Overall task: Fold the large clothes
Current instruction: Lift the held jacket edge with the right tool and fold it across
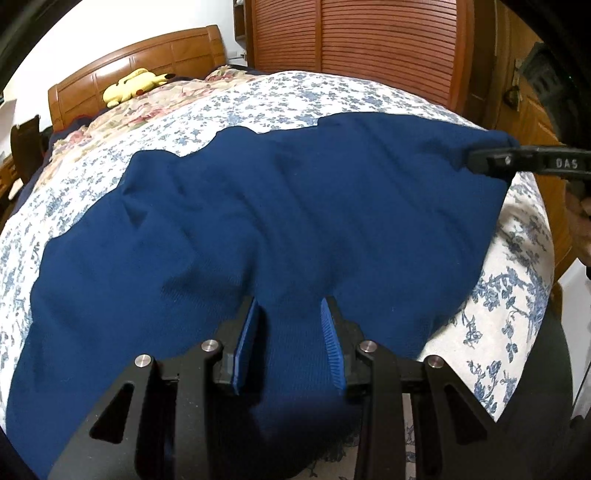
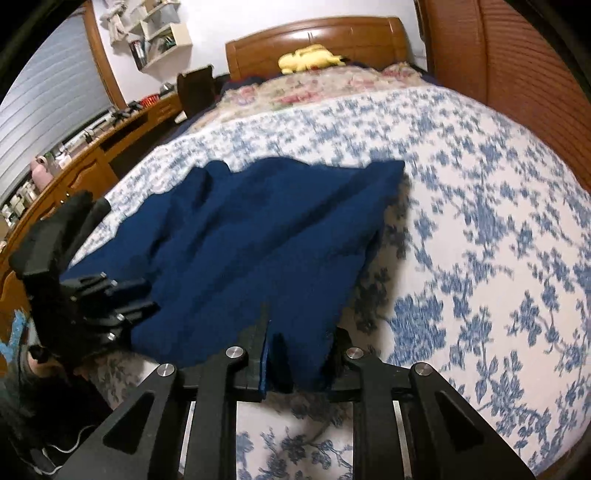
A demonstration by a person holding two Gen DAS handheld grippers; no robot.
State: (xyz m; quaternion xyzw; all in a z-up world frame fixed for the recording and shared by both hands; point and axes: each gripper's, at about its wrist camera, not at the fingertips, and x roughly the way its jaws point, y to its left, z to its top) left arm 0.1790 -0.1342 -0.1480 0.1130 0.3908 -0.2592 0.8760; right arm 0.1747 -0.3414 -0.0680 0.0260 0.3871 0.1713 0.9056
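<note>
Garment: a dark blue knit lies spread and rumpled on the bed, over the blue-flowered cover, near its foot.
Left gripper: jaws part-way apart, with a fold of the knit's near edge bunched between the blue pads; the cloth fills the gap and looks pinched.
Right gripper: clamped on the knit's near corner, which rises off the cover.
Containers: wall shelves hold small items too blurred to name.
Left view only: louvred wooden doors; the right gripper seen side-on at the knit's far right corner.
Right view only: a cluttered desk along the left wall, and the left gripper's black body.
Around: yellow plush toy by the headboard.
</note>
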